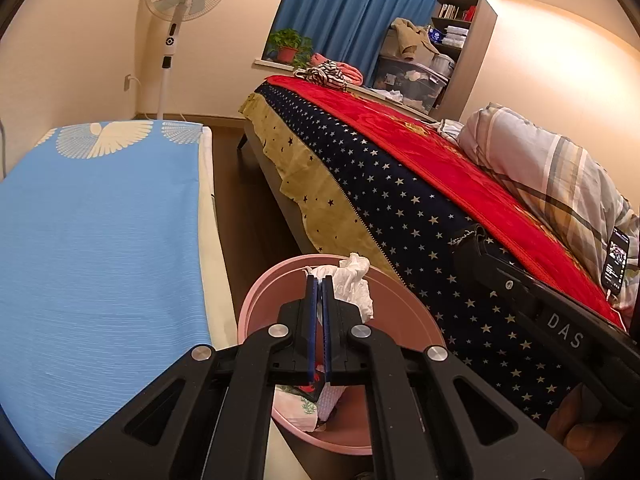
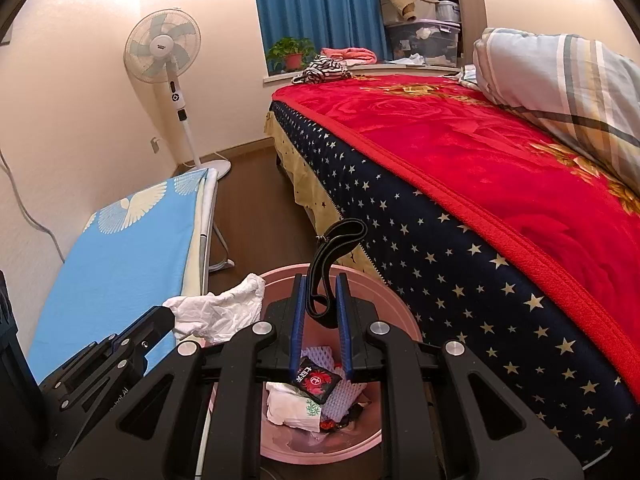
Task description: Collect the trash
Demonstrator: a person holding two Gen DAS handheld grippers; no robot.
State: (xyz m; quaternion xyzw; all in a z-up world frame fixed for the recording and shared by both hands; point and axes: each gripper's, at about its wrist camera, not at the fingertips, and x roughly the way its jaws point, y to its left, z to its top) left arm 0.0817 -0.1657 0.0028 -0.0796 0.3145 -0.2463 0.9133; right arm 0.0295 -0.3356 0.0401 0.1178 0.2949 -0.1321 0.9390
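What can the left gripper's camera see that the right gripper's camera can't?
Only the left wrist view shows a phone lying on the bed. Only the right wrist view shows the black strap between the right gripper's fingers, and the fan's base. Both show the pink bin with trash inside, the white tissue clamped by the left gripper, and the red blanket.

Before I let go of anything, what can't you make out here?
- Bin bottom: both views, the claws' bodies block it.
- Left claw grip on the white tissue: left wrist view, pads hide the pinch; the wad looks gripped.
- Black strap: right wrist view, it hangs between the open right claw; its support is unclear.
- Phone screen: too small.
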